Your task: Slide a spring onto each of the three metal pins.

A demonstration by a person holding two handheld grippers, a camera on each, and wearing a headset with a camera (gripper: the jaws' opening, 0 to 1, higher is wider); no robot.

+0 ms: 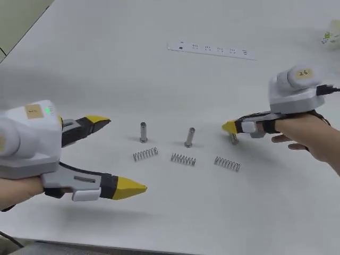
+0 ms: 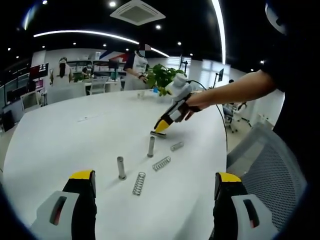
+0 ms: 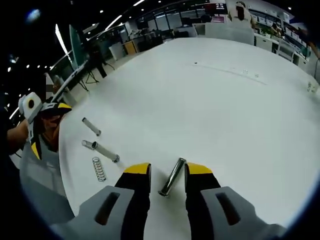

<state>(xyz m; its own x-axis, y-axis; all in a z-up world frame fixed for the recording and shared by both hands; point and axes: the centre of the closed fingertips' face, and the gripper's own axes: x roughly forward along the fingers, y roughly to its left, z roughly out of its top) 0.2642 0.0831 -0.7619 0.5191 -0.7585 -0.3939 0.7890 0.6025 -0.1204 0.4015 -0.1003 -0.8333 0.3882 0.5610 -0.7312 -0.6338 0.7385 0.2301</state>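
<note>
Tabletop [image 1: 175,218], white and bare, is stretching from its near edge at the bottom of the head view up to the work, leaving open room on the near side. Closest in, the left gripper [image 1: 113,154] is being held over the near left of the tabletop with its jaws spread wide and nothing between them. Its tips are stopping short of the parts, with a clear gap to the nearest one. Just beyond, three springs are lying on their sides in a row, apart from one another: the left spring [image 1: 145,154], the middle spring [image 1: 183,159] and the right spring [image 1: 227,164]. None is sitting on a pin. Right behind each spring a metal pin is standing on the tabletop: the left pin [image 1: 143,132], the middle pin [image 1: 189,137] and the right pin [image 1: 234,139]. The right gripper [image 1: 229,127] is reaching in from the right side. In the right gripper view its jaws are straddling the right pin, parted a little wider than the pin, so they are not clamping it; whether either pad is touching it I cannot tell. Past the pins a wide bare stretch is opening out to a white power strip [image 1: 211,50], lying flat well apart from the work. Farther on, the tabletop's left edge is cutting across the far left corner.
</note>
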